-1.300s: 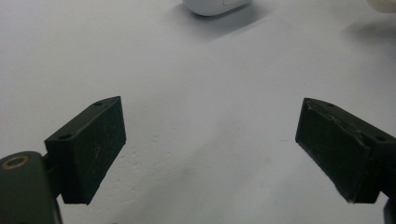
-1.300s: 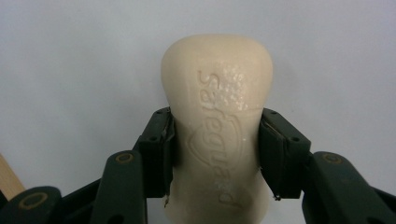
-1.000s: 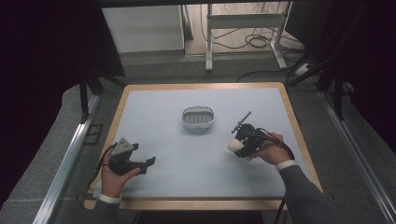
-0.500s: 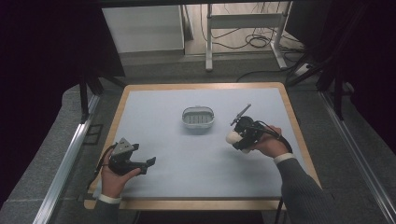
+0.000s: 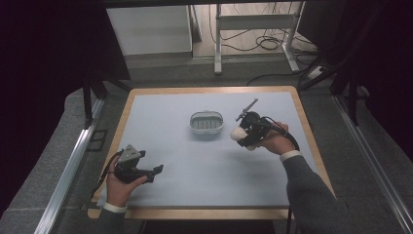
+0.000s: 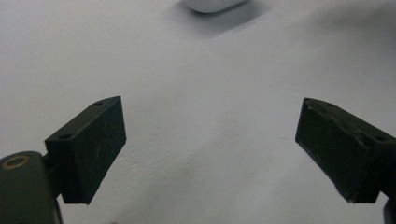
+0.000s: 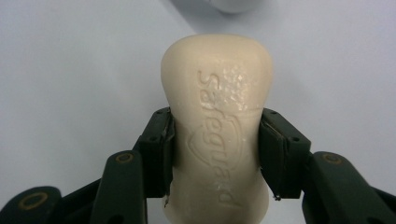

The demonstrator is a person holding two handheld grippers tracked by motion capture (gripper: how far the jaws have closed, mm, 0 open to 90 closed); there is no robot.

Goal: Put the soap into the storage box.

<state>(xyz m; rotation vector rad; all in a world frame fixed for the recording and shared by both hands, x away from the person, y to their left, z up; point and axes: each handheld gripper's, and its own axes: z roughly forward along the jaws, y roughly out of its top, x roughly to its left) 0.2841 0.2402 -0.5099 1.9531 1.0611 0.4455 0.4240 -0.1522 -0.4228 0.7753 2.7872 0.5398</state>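
High view: left of the soap dish [image 5: 206,122], the left gripper [image 5: 157,170] rests low on the mat [image 5: 195,161], jaws spread wide around nothing. Right of the dish, the right gripper [image 5: 238,133] has carried the soap bar [image 5: 237,133] closer to the dish than a second ago, so delivery into it looks near. Its fingers [image 7: 159,149] pinch the bar's waist from both sides, the bar's rounded end pointing toward the dish.

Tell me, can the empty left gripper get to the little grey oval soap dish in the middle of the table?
Probably yes. The left gripper is open and holds nothing, and only bare blue table lies between it and the grey oval soap dish.
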